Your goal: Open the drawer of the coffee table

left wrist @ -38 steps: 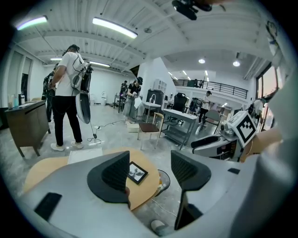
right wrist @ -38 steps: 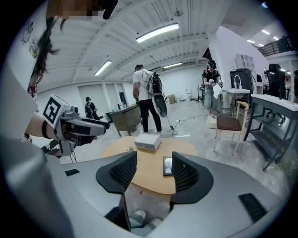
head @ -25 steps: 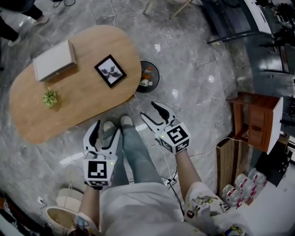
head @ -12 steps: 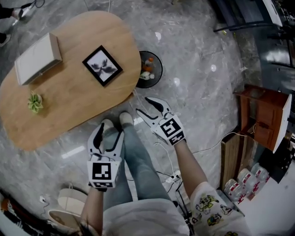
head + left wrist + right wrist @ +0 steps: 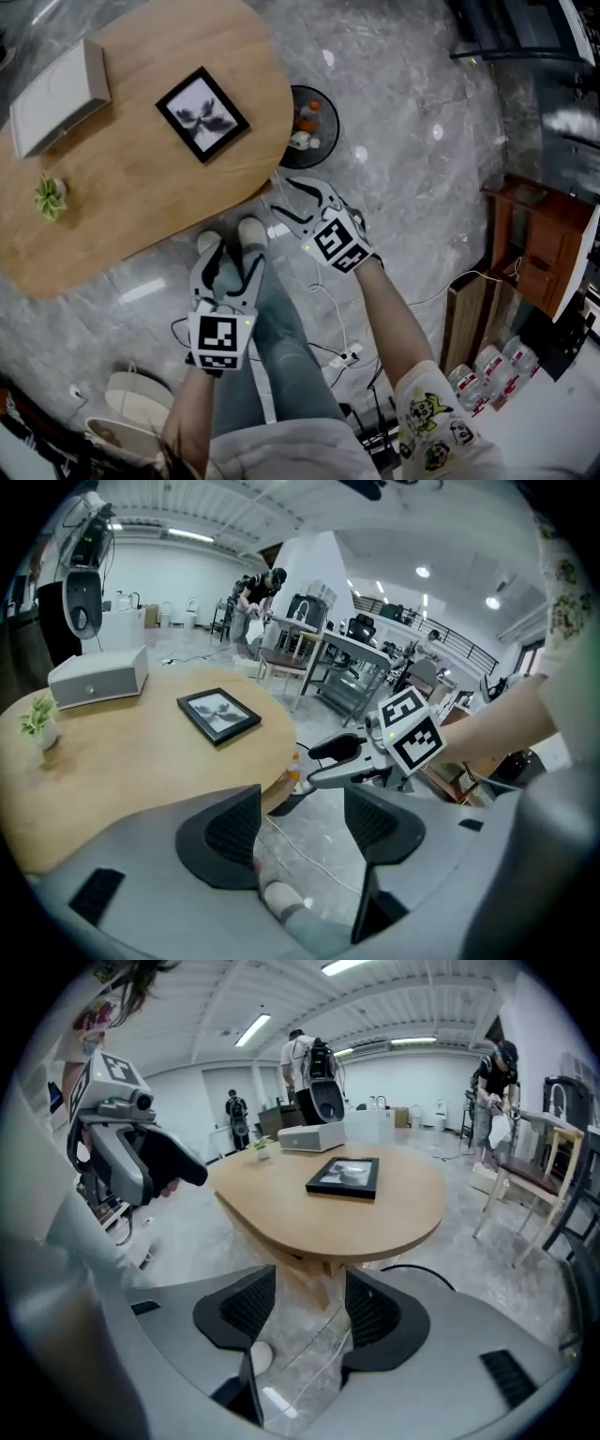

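Drawer first: no front or handle shows plainly in any view. The right gripper view shows only a wooden piece under the coffee table (image 5: 141, 202) top, and I cannot tell whether that is the drawer or a leg. I judge it a stiff, light wooden box that slides straight out. It is best taken by a knob, or by the lower lip of its front, and pulled level so it does not bind.

The left gripper (image 5: 232, 255) is held low over the person's shoes (image 5: 236, 234). Its jaws are spread wide with nothing between them — only floor and a shoe show through the gap. The right gripper (image 5: 292, 201) is spread too and empty. It points toward the near rounded end of the table, close to the edge but not touching.

On the top lie a picture frame (image 5: 202, 112), a white box (image 5: 56, 84) and a small plant (image 5: 49, 195). Wherever the drawer sits, it is beneath that top — ahead of both grippers and lower than where they are aimed.
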Available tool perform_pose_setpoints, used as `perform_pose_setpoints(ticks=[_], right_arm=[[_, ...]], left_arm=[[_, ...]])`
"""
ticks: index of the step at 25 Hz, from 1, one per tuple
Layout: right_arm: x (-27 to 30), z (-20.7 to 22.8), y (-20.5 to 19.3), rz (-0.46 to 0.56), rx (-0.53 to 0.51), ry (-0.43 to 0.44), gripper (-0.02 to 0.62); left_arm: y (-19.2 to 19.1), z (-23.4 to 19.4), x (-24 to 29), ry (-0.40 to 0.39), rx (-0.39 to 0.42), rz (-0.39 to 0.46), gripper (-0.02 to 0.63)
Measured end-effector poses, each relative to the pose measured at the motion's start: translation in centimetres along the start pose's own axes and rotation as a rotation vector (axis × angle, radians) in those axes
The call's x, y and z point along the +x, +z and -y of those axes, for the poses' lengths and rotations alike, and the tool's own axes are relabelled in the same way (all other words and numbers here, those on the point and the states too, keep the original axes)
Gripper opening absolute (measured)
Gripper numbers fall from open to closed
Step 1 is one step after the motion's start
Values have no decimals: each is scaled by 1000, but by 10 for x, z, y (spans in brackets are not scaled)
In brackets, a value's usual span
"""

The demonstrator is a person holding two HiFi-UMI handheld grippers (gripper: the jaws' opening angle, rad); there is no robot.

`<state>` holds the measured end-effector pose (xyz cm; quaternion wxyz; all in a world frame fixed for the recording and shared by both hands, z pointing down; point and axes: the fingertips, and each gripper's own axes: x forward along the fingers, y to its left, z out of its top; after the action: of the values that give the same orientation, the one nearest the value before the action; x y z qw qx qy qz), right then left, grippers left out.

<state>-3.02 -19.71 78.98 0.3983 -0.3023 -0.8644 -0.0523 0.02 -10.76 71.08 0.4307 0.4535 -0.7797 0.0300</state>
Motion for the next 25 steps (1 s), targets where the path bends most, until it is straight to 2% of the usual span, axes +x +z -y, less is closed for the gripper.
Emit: perform_pose_setpoints(ticks=[5, 14, 22, 25], right_arm=[[25, -10, -17, -83, -173, 62, 202], [61, -15, -32, -134, -339, 103, 202], [83, -7, -37, -155, -382, 117, 201], [89, -8, -38, -162, -398, 135, 162]], left_arm=[[-18, -15, 6, 32, -24, -14, 255], [-40, -21, 16, 34, -29, -39, 255], [-57, -22, 24, 32, -44, -65, 255], [-64, -24, 25, 35, -55, -80, 255]])
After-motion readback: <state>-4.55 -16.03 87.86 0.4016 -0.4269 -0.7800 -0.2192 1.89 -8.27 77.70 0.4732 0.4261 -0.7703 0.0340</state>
